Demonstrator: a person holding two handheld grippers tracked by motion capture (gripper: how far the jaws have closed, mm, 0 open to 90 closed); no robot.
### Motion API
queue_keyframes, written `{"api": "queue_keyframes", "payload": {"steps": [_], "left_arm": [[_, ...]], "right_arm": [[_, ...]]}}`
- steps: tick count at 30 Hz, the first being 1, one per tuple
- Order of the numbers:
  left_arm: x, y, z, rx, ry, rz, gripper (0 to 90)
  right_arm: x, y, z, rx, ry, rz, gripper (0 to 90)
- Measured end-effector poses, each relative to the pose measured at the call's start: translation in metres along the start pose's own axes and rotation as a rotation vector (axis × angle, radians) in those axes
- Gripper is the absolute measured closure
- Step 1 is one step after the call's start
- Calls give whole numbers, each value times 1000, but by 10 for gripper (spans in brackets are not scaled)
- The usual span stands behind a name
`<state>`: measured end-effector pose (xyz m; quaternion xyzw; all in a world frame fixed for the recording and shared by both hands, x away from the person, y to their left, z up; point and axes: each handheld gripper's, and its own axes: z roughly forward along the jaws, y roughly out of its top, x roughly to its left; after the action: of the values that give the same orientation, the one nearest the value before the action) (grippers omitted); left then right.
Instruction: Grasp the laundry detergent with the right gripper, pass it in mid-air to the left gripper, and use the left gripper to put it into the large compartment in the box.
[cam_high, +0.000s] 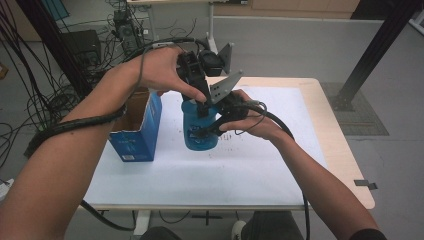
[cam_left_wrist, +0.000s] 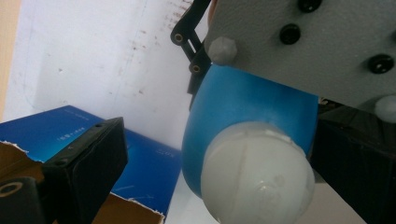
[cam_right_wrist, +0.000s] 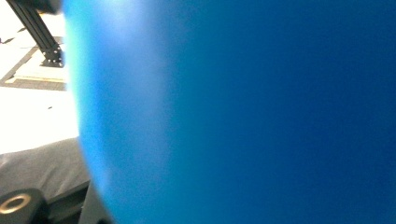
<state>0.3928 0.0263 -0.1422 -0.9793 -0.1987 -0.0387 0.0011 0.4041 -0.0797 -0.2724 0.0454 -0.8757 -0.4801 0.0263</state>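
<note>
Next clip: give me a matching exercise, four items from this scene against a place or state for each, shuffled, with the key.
Items
1. blue bottle
2. white cap
3. blue carton
4. left gripper

Place or state
A. stands open-topped on the table, left of the bottle
B. held above the bottle, jaws open either side of the cap
C. gripped at its side by the right gripper
D. sits on top of the bottle

Pairs: 1-C, 2-D, 3-A, 4-B
</note>
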Motion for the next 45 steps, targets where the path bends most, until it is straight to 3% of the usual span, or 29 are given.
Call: {"api": "queue_keyframes", "payload": {"steps": [12, 20, 26, 29, 45], "left_arm": [[-2, 4, 6, 17, -16, 12, 47], [-3, 4, 5, 1, -29, 21, 48], [-3, 4, 6, 8, -23, 24, 47], [-3, 3, 6, 6, -25, 22, 47], [-4, 3, 7, 16, -19, 22, 47]], "right_arm": [[0, 1, -2, -4, -10, -17, 437], [-1, 1, -3, -8, -11, -17, 438], [-1, 1, -4, 5, -18, -2, 438], [-2, 2, -2, -12, -19, -24, 438], [-1, 5, -4, -35, -20, -35, 438]]}}
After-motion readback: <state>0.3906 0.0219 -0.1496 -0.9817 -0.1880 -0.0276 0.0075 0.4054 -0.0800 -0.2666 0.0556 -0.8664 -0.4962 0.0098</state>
